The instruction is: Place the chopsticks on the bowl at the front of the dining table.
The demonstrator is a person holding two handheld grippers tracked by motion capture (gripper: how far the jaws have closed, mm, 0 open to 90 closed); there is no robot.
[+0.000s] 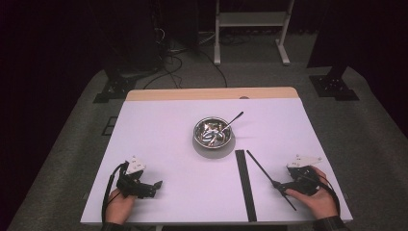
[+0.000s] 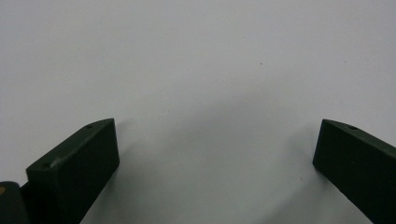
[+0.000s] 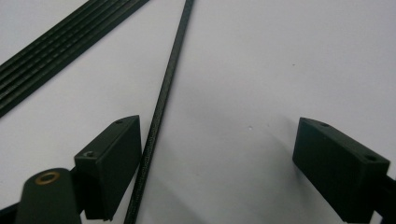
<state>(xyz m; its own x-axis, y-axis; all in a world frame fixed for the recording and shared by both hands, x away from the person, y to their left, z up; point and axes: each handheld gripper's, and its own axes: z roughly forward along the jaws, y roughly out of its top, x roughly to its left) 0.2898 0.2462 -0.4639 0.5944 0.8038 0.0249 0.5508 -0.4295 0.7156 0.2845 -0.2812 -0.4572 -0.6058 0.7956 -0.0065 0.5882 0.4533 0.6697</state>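
Right gripper: I read its jaws as wide apart in the right gripper view, resting low over the white table top near its front right corner. Nothing is clamped.

Thin black rod: I see it lying flat on the table, running between the right gripper's two jaws, just beside the left-hand jaw in that view and well apart from the other. I cannot tell whether it touches that jaw. In the high view it slants from near the bowl's right side down toward the person's right hand.

Flat black ribbed strip: it lies straight on the table just left of the rod, running from below the bowl to the front edge; the two lie apart at the near end.

Left gripper: I read its jaws as wide apart over bare table, front left, held by the person's left hand. Nothing lies between them.

Shiny round metal bowl: it sits mid-table, well apart from both grippers.

Metal spoon: it leans in the bowl, handle pointing out over the far right rim.
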